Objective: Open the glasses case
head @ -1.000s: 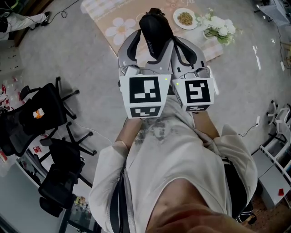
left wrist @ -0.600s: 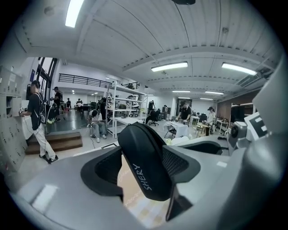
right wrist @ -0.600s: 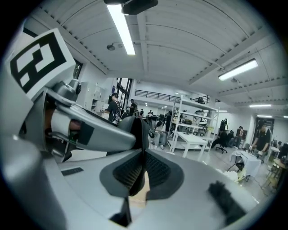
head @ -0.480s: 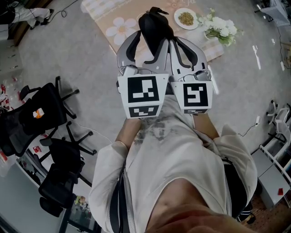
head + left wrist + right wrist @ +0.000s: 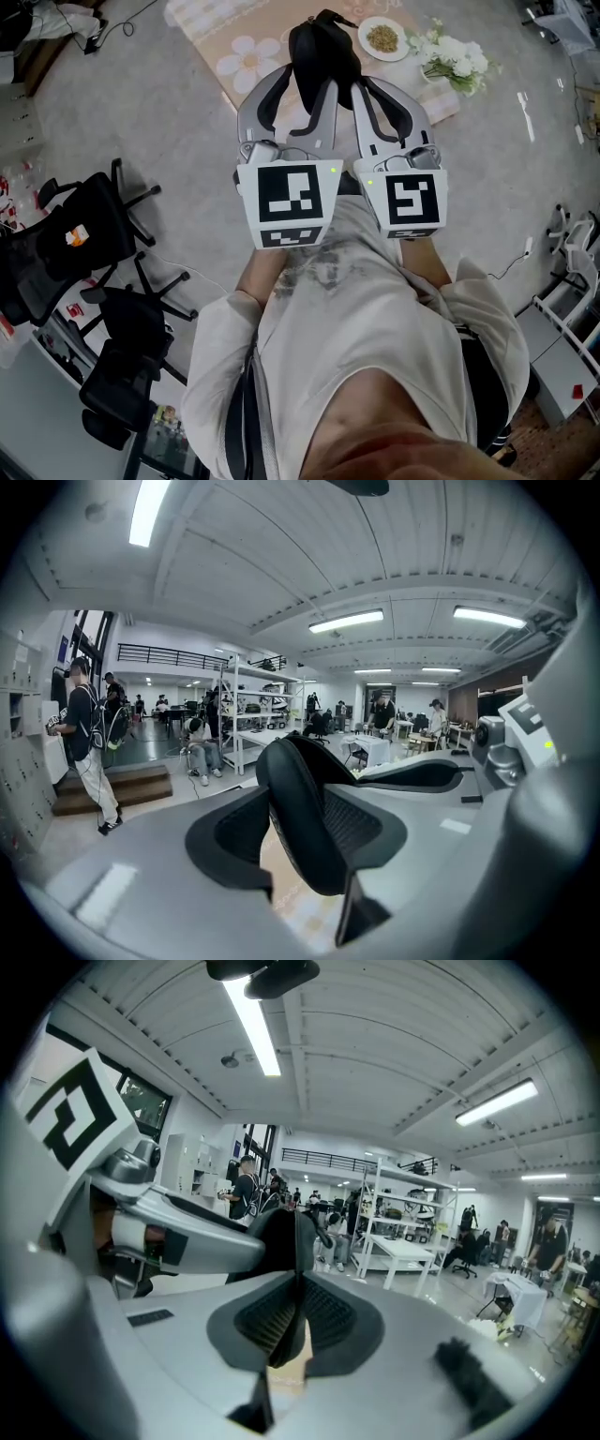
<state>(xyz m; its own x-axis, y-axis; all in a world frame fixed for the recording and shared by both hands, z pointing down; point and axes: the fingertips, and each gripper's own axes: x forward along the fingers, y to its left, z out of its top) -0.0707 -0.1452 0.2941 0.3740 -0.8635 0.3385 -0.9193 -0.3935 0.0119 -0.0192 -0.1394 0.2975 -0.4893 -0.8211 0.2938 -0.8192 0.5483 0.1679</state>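
Clamping left gripper (image 5: pixel 314 827), just narrowed, onto the black glasses case (image 5: pixel 300 808); pinching its thin edge flat in right gripper (image 5: pixel 295 1321). Probably means both sides secured and ready to pry apart; looks not yet open. Held in mid-air over flowered mat (image 5: pixel 248 56), plate (image 5: pixel 362 37) and white flowers (image 5: pixel 450 52). Nothing blocking, only two grippers crowded close together.

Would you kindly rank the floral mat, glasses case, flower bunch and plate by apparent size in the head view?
1. floral mat
2. glasses case and flower bunch: about alike. The case is raised nearer the camera, so I will not rank these two.
3. plate
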